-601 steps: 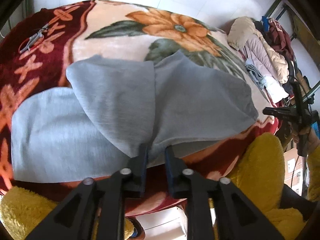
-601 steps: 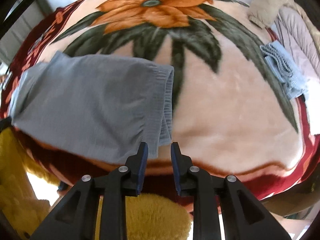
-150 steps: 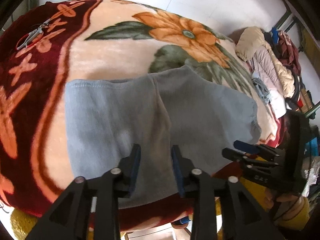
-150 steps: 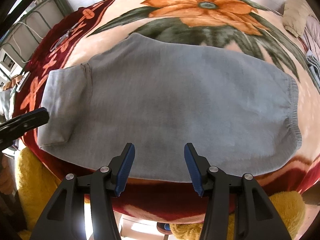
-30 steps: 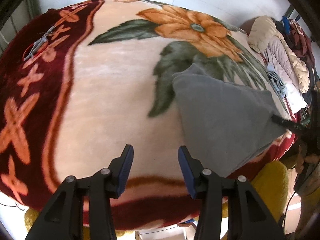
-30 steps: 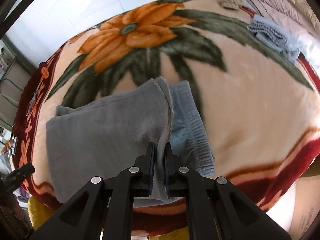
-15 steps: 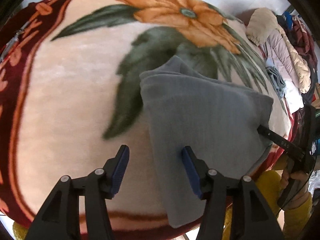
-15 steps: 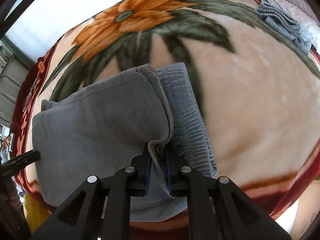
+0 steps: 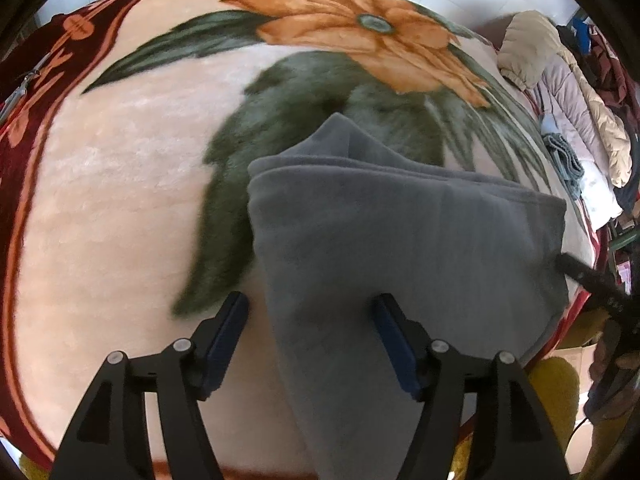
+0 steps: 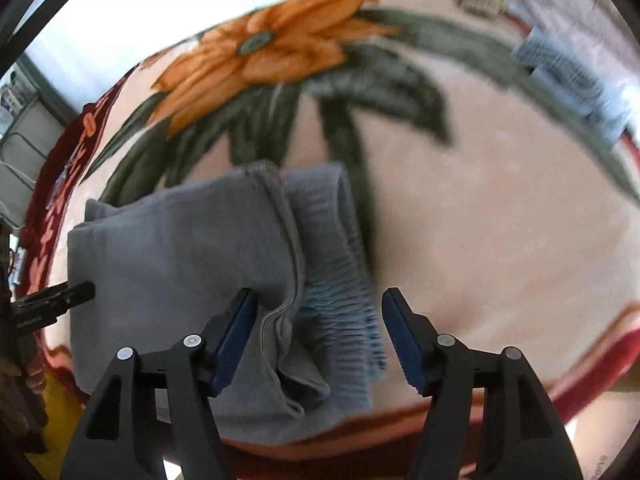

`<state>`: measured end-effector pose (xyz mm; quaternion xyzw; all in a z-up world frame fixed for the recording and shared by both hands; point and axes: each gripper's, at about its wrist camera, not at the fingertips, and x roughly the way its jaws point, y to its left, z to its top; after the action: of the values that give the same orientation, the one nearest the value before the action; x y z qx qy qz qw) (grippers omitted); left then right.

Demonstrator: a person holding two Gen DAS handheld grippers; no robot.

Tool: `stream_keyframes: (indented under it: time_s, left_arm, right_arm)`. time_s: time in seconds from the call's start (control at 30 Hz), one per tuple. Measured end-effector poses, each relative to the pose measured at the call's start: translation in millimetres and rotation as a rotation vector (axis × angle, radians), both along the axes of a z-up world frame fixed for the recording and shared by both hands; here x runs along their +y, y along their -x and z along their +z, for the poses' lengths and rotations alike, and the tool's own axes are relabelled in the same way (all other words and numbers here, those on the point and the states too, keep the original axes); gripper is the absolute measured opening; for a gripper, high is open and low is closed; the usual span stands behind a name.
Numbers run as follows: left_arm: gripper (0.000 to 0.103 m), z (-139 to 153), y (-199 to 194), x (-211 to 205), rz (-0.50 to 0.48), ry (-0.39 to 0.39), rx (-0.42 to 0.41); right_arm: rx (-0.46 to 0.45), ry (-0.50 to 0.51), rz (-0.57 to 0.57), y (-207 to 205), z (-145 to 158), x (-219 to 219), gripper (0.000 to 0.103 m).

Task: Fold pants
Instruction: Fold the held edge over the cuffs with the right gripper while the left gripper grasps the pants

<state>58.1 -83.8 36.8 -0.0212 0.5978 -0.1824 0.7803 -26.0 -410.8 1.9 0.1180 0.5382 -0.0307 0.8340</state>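
Observation:
The grey pants point(image 9: 404, 248) lie folded into a compact stack on the flowered blanket point(image 9: 112, 208). In the right wrist view the pants point(image 10: 188, 248) show the folded-over leg ends resting on the ribbed waistband point(image 10: 340, 280). My left gripper point(image 9: 310, 338) hovers over the stack's left folded edge, its jaws opening, the pads clear of the cloth. My right gripper point(image 10: 316, 334) has its jaws opening over the leg hems and waistband, which lie loose between the pads. The right gripper's tip point(image 9: 580, 276) shows at the stack's right edge in the left wrist view.
A heap of jackets point(image 9: 572, 92) and a folded blue-grey garment point(image 10: 572, 84) sit at the blanket's far right. The blanket's dark red border point(image 10: 520, 396) marks the near edge. A yellow fluffy sleeve point(image 9: 560, 384) shows below it.
The right gripper was shut on the folded leg ends and has let them drop onto the waistband. The left gripper has moved right over the stack's edge and spread wider.

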Motion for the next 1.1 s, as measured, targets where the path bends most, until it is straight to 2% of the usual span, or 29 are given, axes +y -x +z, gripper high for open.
stream_keyframes:
  time_s: [0.17,0.2,0.23,0.27,0.3,0.33,0.47,0.57,0.67,0.8,0.93,1.1]
  left_arm:
    - [0.068,-1,-3,-15,-0.001,0.021,-0.023]
    - [0.062,-1,-2,-17,-0.005,0.017,-0.028]
    - [0.050,0,-1,-19,-0.016,0.021,-0.037]
    - [0.043,2,0,-19,-0.020,0.025,-0.047]
    - [0.030,5,2,-17,-0.022,0.030,-0.059]
    - [0.021,7,4,-15,-0.024,0.051,-0.060]
    - [0.017,17,5,-5,-0.005,0.124,-0.051]
    - [0.016,32,10,-2,-0.015,0.145,-0.073]
    - [0.015,52,16,5,-0.032,0.138,-0.109]
    - [0.015,78,20,37,-0.009,0.115,-0.160]
    - [0.016,94,19,79,-0.005,0.056,-0.195]
    - [0.016,84,5,127,0.024,-0.009,-0.214]
  right_arm:
    - [0.019,0.016,0.009,-7,-14,3,0.068]
    - [0.018,0.020,0.012,-7,-15,4,0.067]
    - [0.017,0.020,0.008,-8,-15,4,0.063]
    - [0.006,0.013,0.012,-6,-14,5,0.050]
    - [-0.007,-0.005,0.021,-4,-12,6,0.043]
    - [-0.018,-0.023,0.027,-2,-10,8,0.036]
    - [-0.041,0.042,0.059,2,6,24,0.031]
    - [-0.077,0.054,0.069,6,27,37,0.030]
    - [-0.116,0.030,0.099,10,52,56,0.030]
    - [-0.140,0.000,0.142,8,73,94,0.030]
    - [-0.132,-0.066,0.174,0,71,130,0.031]
    - [-0.109,-0.068,0.200,-24,43,172,0.031]
